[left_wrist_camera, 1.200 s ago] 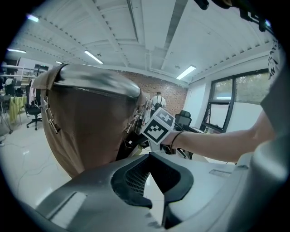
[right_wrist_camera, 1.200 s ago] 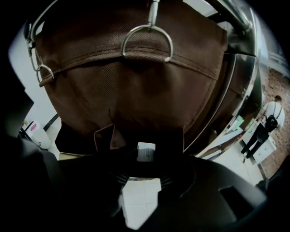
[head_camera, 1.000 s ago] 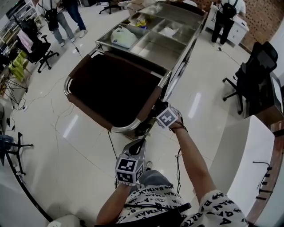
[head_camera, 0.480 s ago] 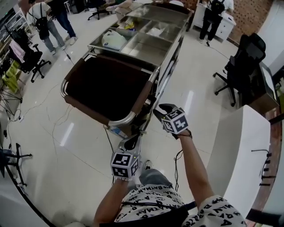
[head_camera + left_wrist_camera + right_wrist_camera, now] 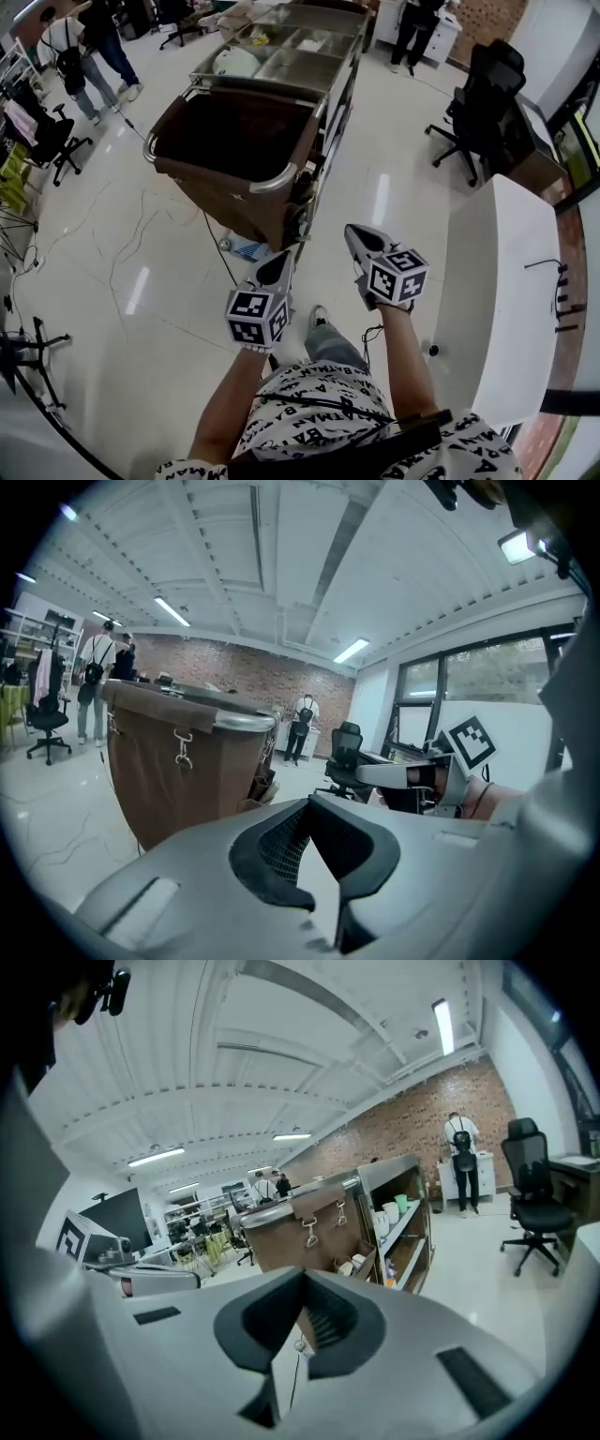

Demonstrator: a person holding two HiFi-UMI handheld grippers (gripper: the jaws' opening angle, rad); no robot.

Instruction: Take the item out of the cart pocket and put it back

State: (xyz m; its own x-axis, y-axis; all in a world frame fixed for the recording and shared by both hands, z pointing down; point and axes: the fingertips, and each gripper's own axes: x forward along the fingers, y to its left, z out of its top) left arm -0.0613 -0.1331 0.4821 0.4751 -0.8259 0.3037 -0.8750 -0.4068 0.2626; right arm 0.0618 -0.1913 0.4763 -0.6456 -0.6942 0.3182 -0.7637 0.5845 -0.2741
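The steel cart (image 5: 330, 70) stands ahead with a brown bag (image 5: 234, 141) hung at its near end. A small side pocket (image 5: 361, 1265) with a few things in it hangs beside the bag, also visible in the left gripper view as the pocket (image 5: 259, 789). My left gripper (image 5: 278, 261) and right gripper (image 5: 353, 232) are held side by side in the air, short of the cart and touching nothing. Both are shut with nothing between their jaws. The right gripper (image 5: 389, 772) shows in the left gripper view.
A blue and white packet (image 5: 246, 248) lies on the floor at the cart's foot. A white counter (image 5: 497, 281) runs along my right, with black office chairs (image 5: 483, 103) beyond it. People stand at the far left (image 5: 89, 47) and behind the cart (image 5: 412, 23). Cables cross the floor (image 5: 141, 234).
The right gripper has come away from the pocket at the cart's near end and back toward my body. The left gripper has risen beside it. The cart now lies farther off.
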